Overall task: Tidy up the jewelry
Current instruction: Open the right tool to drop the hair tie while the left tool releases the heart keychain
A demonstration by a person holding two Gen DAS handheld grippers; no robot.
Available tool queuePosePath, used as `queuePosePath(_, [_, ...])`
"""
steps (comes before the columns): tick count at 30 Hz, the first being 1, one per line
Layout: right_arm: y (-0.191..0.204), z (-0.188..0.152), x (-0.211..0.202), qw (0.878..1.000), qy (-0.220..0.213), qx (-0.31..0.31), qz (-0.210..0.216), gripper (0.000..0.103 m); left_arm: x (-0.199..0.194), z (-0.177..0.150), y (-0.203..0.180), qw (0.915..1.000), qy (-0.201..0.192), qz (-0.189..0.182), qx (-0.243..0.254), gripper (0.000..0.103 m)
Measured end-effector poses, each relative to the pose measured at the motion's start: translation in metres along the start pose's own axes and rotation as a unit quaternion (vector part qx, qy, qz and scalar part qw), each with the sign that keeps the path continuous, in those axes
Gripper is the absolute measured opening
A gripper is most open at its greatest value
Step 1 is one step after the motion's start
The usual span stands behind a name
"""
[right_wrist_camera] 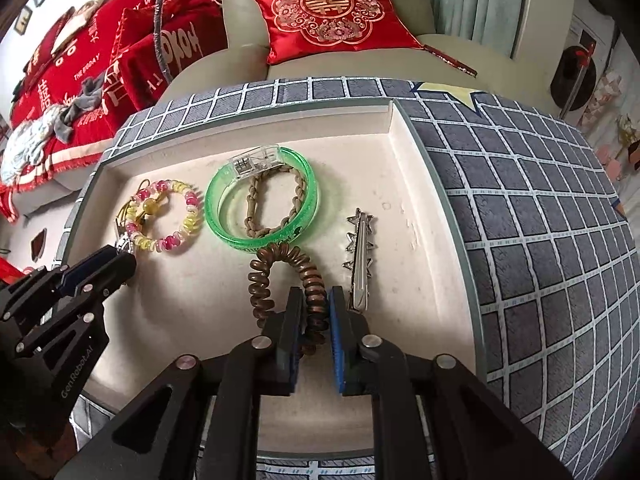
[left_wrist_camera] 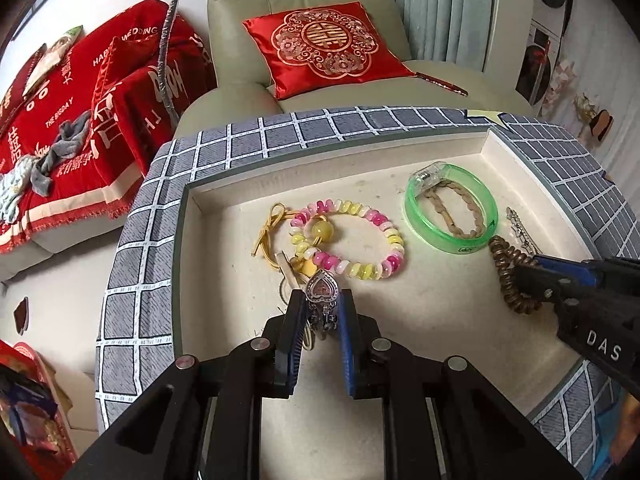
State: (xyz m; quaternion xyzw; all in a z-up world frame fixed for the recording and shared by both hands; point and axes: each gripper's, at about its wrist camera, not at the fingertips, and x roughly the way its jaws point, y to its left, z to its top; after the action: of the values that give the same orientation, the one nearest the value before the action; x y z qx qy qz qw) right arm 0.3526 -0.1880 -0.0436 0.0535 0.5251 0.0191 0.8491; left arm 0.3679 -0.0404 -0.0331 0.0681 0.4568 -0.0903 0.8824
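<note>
Presently, the left gripper (left_wrist_camera: 322, 312) is clamping a silver heart-shaped pendant piece (left_wrist_camera: 321, 289) between its 2 jaws, low over the near part of the cream tray (left_wrist_camera: 224, 264). Just beyond the pendant, a pink, white and yellow coil bracelet (left_wrist_camera: 352, 240) is lying flat on the tray floor, with a yellow cord (left_wrist_camera: 267, 228) and a yellow bead (left_wrist_camera: 322, 230) sitting against its left side.

The right gripper (right_wrist_camera: 312, 312) is closing its 2 jaws on one strand of a brown coil hair tie (right_wrist_camera: 280, 276), which is looping forward on the tray until it is touching the green bangle (right_wrist_camera: 262, 208). A tan braided cord (right_wrist_camera: 272, 204) is lying inside the bangle's ring, and a clear clasp block (right_wrist_camera: 254, 162) is sitting at the bangle's far edge. A silver star hair clip (right_wrist_camera: 360, 256) is lying just to the right of the right gripper's fingers, lengthwise on the tray floor.

The tray is resting on a grey cloth with a white grid (right_wrist_camera: 520, 240). Beyond it, a red embroidered cushion (right_wrist_camera: 332, 12) is leaning on a pale green armchair (right_wrist_camera: 240, 12).
</note>
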Motion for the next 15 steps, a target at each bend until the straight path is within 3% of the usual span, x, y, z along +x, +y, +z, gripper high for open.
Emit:
queuePosePath(1, [-0.001, 0.0, 0.0, 1.0, 0.0, 0.002, 0.001, 0.045, 0.0, 0.0, 0.0, 1.0, 0.001, 0.0, -0.001, 0.031])
queuePosePath(2, [-0.001, 0.0, -0.001, 1.0, -0.002, 0.002, 0.003, 0.05, 0.0, 0.001, 0.0, 1.0, 0.001, -0.001, -0.001, 0.031])
queuePosePath(6, [-0.003, -0.001, -0.006, 1.0, -0.008, 0.012, 0.017, 0.052, -0.001, 0.001, -0.002, 1.0, -0.001, -0.002, -0.003, 0.031])
queuePosePath(10, [-0.006, -0.002, -0.019, 0.999, -0.027, 0.027, 0.037, 0.062, -0.004, 0.0, -0.001, 0.9999, -0.007, 0.001, -0.008, 0.031])
queuePosePath(15, [-0.004, -0.004, -0.036, 0.998, -0.048, 0.027, 0.043, 0.062, -0.014, 0.0, -0.002, 0.9995, -0.028, 0.01, -0.006, 0.031])
